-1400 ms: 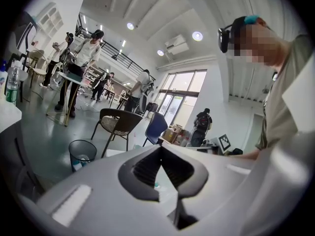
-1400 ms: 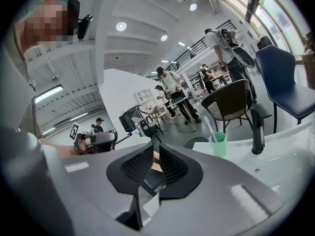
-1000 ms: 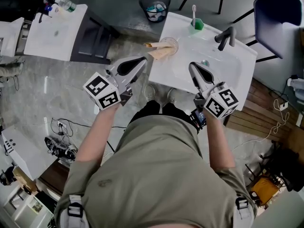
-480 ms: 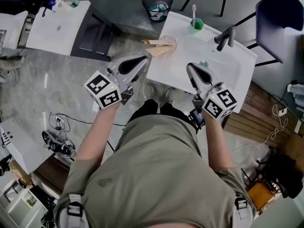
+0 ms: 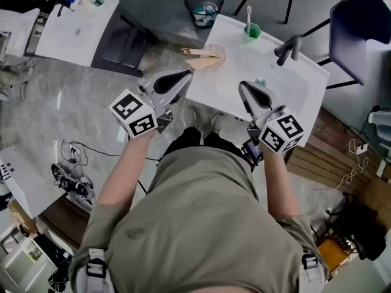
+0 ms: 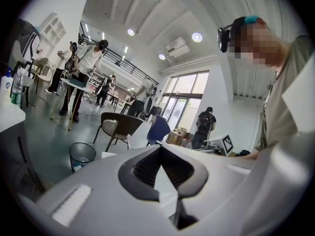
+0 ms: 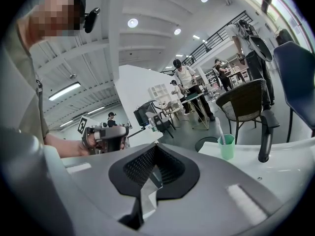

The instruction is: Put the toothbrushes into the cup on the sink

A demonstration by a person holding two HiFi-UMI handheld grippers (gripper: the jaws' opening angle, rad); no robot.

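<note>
Left hand-held gripper [image 5: 185,74] and right hand-held gripper [image 5: 243,86]: jaws pressed together on both, nothing between them, both held near the sink's [image 5: 293,87] front edge. One toothbrush [image 5: 248,14] stands upright in the green cup [image 5: 253,32] at the sink's far corner.

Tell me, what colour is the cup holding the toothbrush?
The cup is green, seen best in the right gripper view.

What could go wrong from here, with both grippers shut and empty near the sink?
The tan sticks, probably toothbrushes, lie in or beside a clear cup at the sink's left edge; a nudge from the left gripper could knock them to the floor. The green cup already holds a brush and stands at the far edge, so it may tip.
</note>
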